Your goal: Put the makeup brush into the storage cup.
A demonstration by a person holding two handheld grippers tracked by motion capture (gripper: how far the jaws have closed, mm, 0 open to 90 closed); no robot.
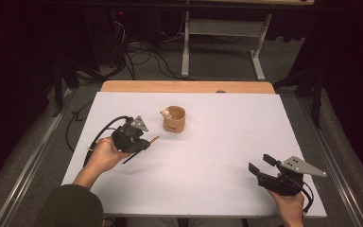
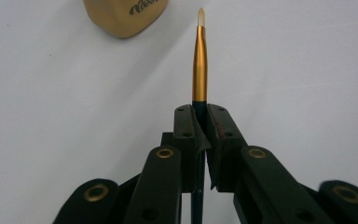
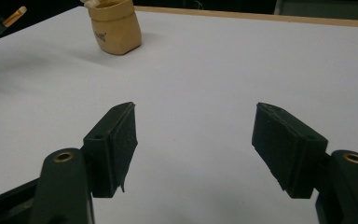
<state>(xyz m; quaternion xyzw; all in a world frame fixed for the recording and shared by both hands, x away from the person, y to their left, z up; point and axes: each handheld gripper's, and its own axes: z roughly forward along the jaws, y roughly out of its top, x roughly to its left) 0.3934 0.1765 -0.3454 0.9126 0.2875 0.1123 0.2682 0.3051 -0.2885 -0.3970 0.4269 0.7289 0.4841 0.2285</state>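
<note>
Left gripper point(image 2: 200, 122): we hold its fingers point(image 2: 186, 135) clamped on the dark handle of a small brush point(image 2: 200, 65), gold ferrule and pale tip pointing away from the hand.
Brush, in the high view: it point(image 1: 154, 139) juts from the left gripper point(image 1: 144, 144) toward the cup, above the white tabletop point(image 1: 217, 156).
Cup point(image 1: 174, 118): a tan wooden holder stands upright past the brush tip, near but apart from it; a small pale object point(image 1: 165, 113) leans at its left rim, too small to identify.
Step in hand, as we judge it: carrying the brush to the cup and standing it inside.
Doing it well: we lift the tip clear of the rim first, tilt the brush nearer upright, aim for the open side away from the pale object, and loosen the fingers only once the brush rests inside.
Risk: a low approach may nudge the light cup over.
Right gripper point(image 1: 259, 165): it rests near the tabletop's right corner, fingers point(image 3: 114, 140) wide apart with nothing between them, well apart from the cup point(image 3: 114, 28); we could bring it over to steady the cup.
</note>
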